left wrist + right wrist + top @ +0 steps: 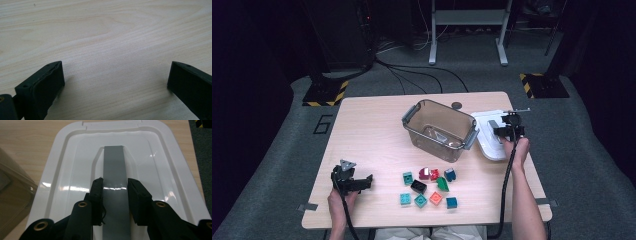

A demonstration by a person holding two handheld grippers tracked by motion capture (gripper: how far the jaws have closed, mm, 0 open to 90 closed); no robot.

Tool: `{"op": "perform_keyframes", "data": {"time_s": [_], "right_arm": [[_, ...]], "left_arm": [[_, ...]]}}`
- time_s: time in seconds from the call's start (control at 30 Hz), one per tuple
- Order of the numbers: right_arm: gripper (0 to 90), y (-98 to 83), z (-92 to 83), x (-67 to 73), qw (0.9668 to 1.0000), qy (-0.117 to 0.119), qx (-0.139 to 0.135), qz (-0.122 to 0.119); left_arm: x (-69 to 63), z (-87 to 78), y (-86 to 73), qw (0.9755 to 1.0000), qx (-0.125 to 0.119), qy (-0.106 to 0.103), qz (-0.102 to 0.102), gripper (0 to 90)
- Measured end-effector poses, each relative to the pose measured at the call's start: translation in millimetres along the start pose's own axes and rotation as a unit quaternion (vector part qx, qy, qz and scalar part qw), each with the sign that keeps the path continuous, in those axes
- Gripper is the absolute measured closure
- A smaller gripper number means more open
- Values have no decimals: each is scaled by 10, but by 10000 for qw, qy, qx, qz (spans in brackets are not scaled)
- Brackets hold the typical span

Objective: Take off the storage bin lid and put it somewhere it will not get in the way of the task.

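**Right gripper clamped on the grey handle of the white lid**

The white plastic lid (75,170) lies flat on the right side of the light wooden tabletop (367,135), just beside the clear brownish plastic bin with grey handles (439,129). Down the middle of the lid runs a raised grey handle strip (113,165). The right gripper (115,192) stands directly over that strip, its two black jaws closed against the strip's two long sides, so the handle sits squeezed between the pads. In the high view the right gripper (508,127) sits above the lid (492,147), with the person's right hand (517,150) behind it at the tabletop's right edge.

The bin stands open at the middle of the tabletop, to the left of the lid. In front of it, nearer the person, lies a loose cluster of small toy blocks (429,187) in teal, red, black, green and orange.

Well apart, at the near left, the left gripper (362,182) rests low on the tabletop, its jaws spread wide with bare wood between them (115,82).
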State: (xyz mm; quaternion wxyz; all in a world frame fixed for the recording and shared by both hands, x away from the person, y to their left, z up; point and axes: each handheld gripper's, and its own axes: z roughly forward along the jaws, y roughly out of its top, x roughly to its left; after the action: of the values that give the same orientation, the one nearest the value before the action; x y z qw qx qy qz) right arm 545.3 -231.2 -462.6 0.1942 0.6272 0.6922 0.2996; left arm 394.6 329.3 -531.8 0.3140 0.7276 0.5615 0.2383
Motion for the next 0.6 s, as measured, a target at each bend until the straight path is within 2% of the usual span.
{"op": "perform_keyframes", "data": {"time_s": [0.27,0.43,0.6], "right_arm": [[667,-63,136,6,9998,-14,174,116],[666,-75,213,4,9998,-106,180,54],[664,-87,266,5,9997,-80,205,67]], "left_arm": [[0,0,0,10000,-3,1,-2,8],[0,1,0,10000,-6,3,0,8],[-1,-1,0,10000,5,1,-5,8]]}}
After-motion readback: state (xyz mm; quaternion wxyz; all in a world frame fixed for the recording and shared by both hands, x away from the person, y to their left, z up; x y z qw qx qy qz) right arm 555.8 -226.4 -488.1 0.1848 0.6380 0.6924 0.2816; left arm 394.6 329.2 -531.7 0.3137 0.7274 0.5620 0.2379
